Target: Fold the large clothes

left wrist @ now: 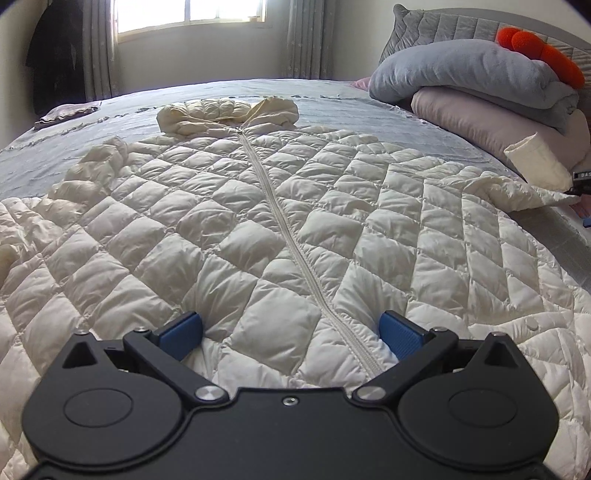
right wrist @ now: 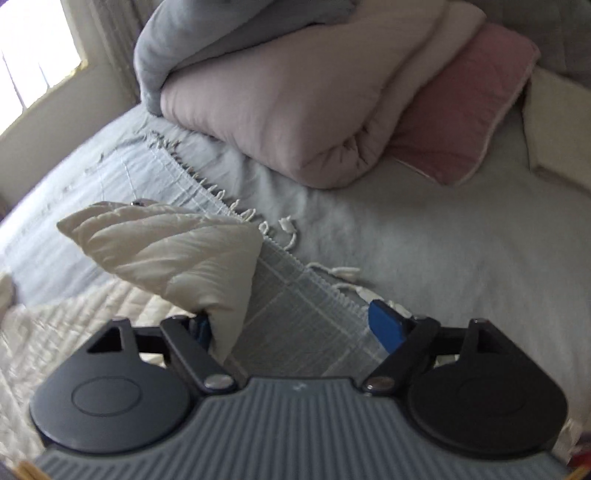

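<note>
A cream quilted down coat (left wrist: 258, 206) lies spread front-up on the bed, zipper (left wrist: 273, 206) running away from me, hood (left wrist: 225, 114) at the far end. My left gripper (left wrist: 291, 332) is open, its blue pads resting on the coat near the hem, either side of the zipper. In the right wrist view my right gripper (right wrist: 295, 325) is open; the coat's sleeve end (right wrist: 166, 251) stands up against its left finger, not clamped. The sleeve cuff (left wrist: 537, 164) also shows raised at the left wrist view's right edge.
The bed has a grey-blue fringed cover (right wrist: 110, 162). Stacked bedding sits at the head: a grey blanket (left wrist: 469, 70), a mauve duvet (right wrist: 288, 110), a pink pillow (right wrist: 465, 107), an orange plush toy (left wrist: 535, 51). A small folded cloth (left wrist: 66, 112) lies at the far left. A window (left wrist: 188, 14) is behind.
</note>
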{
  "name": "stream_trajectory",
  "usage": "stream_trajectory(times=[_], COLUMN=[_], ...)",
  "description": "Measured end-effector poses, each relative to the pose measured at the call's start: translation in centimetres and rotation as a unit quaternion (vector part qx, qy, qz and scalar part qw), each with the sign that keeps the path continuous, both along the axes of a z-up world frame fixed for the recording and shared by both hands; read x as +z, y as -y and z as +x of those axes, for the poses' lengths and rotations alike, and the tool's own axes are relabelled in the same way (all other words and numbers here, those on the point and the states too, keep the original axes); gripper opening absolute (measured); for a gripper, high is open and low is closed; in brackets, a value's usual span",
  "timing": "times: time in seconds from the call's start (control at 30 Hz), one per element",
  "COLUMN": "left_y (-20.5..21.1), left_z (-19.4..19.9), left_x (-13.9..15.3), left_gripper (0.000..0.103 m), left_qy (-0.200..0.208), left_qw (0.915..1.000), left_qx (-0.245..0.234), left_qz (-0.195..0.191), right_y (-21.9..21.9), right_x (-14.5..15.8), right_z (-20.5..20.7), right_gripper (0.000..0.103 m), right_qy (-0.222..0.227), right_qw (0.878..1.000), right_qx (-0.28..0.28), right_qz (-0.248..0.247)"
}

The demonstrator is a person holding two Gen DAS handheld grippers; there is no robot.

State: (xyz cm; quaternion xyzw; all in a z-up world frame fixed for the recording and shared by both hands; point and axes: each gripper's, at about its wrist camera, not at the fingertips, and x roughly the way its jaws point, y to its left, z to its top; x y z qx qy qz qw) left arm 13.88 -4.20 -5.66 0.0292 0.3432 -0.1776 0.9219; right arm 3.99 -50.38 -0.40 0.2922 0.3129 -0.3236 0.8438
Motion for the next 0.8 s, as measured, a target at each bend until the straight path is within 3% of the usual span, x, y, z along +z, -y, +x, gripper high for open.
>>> stream_trajectory(times=[0.07,0.17,0.3,0.43,0.5,0.6,0.7,0.8], left_y=[-0.1,-0.1,-0.2,-0.4,-0.5,-1.1,-2.1,-2.6], left_z=[0.0,0.0,0.1,0.3,0.6,1.2,1.9,2.0], left_x=[0.0,0.0,0.0,0.2,0.5,1.4,1.3,1.4], left_gripper=[0.103,0.103,0.103,0.103,0.103,0.103,0.103,0.103], left_qy=[0.001,0.003,0.001,-0.003,-0.007,-0.008,-0.023,-0.035], left_qw=[1.0000,0.9999,0.9999,0.9999,0.9999,0.9996,0.9989,0.9984], left_qx=[-0.006,-0.012,-0.012,-0.013,-0.016,-0.015,-0.003,0.004], left_qz=[0.002,0.005,0.001,0.001,-0.002,-0.022,-0.040,-0.043], right_y=[0.5,-0.3,0.6,-1.2,-3.5,-7.2,-9.8,-10.5], right_x=[0.1,0.7,0.9,2.2,3.1,3.3,1.9,-0.4], right_z=[-1.0,-1.3,-2.9,-3.0,-2.3,-0.4,2.2,4.5], right_gripper=[0.081,0.081,0.082,0.082,0.082,0.082,0.082,0.084], right_qy=[0.003,-0.026,-0.007,-0.050,-0.053,-0.045,-0.033,-0.044], right_qw=[1.000,0.999,0.996,0.990,0.988,0.989,0.993,0.997], right_qx=[-0.020,-0.039,-0.089,-0.113,-0.094,-0.027,0.032,0.038], right_qz=[0.019,-0.017,0.020,-0.062,-0.110,-0.135,-0.110,-0.047])
